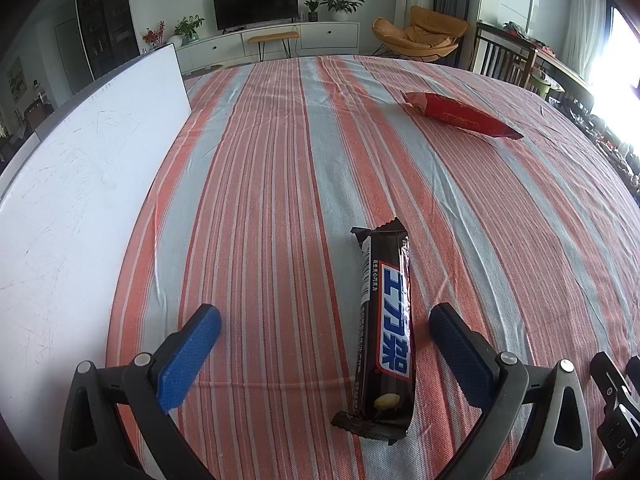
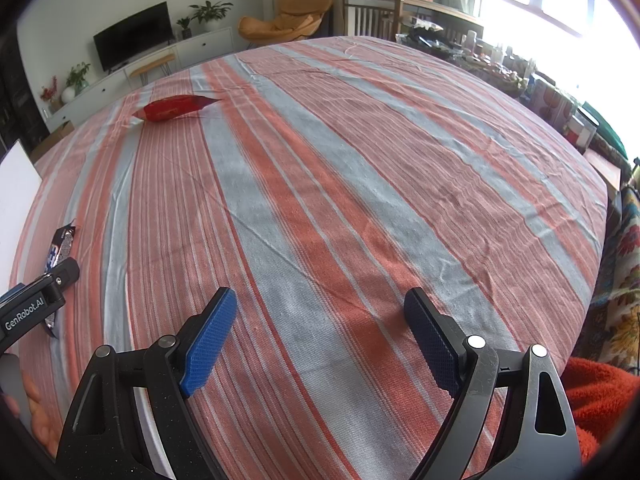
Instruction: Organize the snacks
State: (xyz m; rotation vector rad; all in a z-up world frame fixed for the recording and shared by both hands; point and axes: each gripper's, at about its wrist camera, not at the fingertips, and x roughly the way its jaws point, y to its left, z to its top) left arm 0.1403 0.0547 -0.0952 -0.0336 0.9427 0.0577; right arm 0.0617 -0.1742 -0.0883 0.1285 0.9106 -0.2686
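A white board point(image 1: 80, 184) lies along the left edge of the striped cloth point(image 1: 260, 200) that covers the surface. The left gripper point(image 1: 324, 326) is spread wide and holds nothing; a dark chocolate bar point(image 1: 386, 332) lies flat on the cloth between its fingers, nearer the right one and touching neither. Farther back and to the right, well apart from the bar, lies a red packet point(image 1: 460, 114). The right gripper point(image 2: 320, 312) is also wide, empty above bare cloth.
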